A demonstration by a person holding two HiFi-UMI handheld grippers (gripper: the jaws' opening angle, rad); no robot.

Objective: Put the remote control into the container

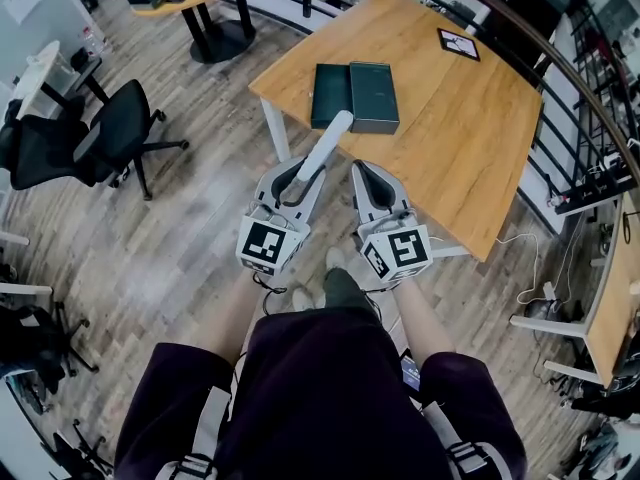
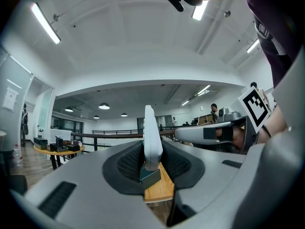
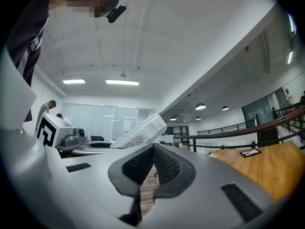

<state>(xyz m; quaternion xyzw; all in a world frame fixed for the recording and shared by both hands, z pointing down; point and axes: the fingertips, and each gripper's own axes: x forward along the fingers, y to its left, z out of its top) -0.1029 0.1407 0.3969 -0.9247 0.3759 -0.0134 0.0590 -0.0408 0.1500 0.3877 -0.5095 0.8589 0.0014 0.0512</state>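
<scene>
My left gripper (image 1: 303, 181) is shut on a long white remote control (image 1: 326, 152), which sticks out forward over the near edge of the wooden table (image 1: 450, 138). In the left gripper view the remote (image 2: 151, 135) stands edge-on between the pads (image 2: 129, 163). Just beyond its tip lies the dark green container (image 1: 331, 95), with a matching dark piece (image 1: 374, 96) beside it. My right gripper (image 1: 366, 171) is next to the left one, shut and empty. The right gripper view shows the closed jaws of that gripper (image 3: 152, 162) and the remote (image 3: 143, 131) to their left.
A small framed card (image 1: 458, 43) lies at the table's far side. A black office chair (image 1: 100, 133) stands to the left on the wood floor, and a round table (image 1: 200, 3) at the back. A railing (image 1: 570, 78) and white cables (image 1: 530, 258) are to the right.
</scene>
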